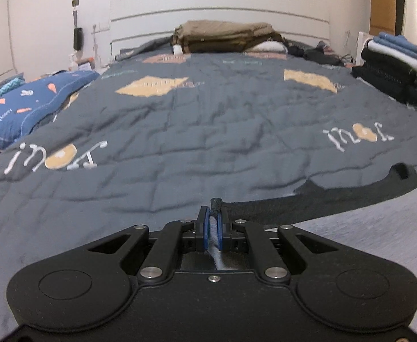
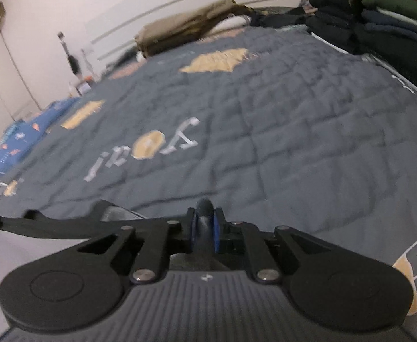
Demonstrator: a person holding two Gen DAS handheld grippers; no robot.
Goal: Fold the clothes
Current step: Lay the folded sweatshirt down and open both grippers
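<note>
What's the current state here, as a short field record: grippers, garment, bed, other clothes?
left gripper: shut on a dark grey garment edge
right gripper: shut on dark fabric, probably the same garment
garment: stretched between both grippers, held above the near edge of the bed
bed cover: grey quilt with tan patches, bare in the middle
folded stack: dark and light clothes piled at the bed's right side
headboard end: olive-brown bundle
left side: blue patterned pillow

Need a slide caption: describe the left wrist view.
Left gripper shut on dark garment, held above the quilted bed.
</note>
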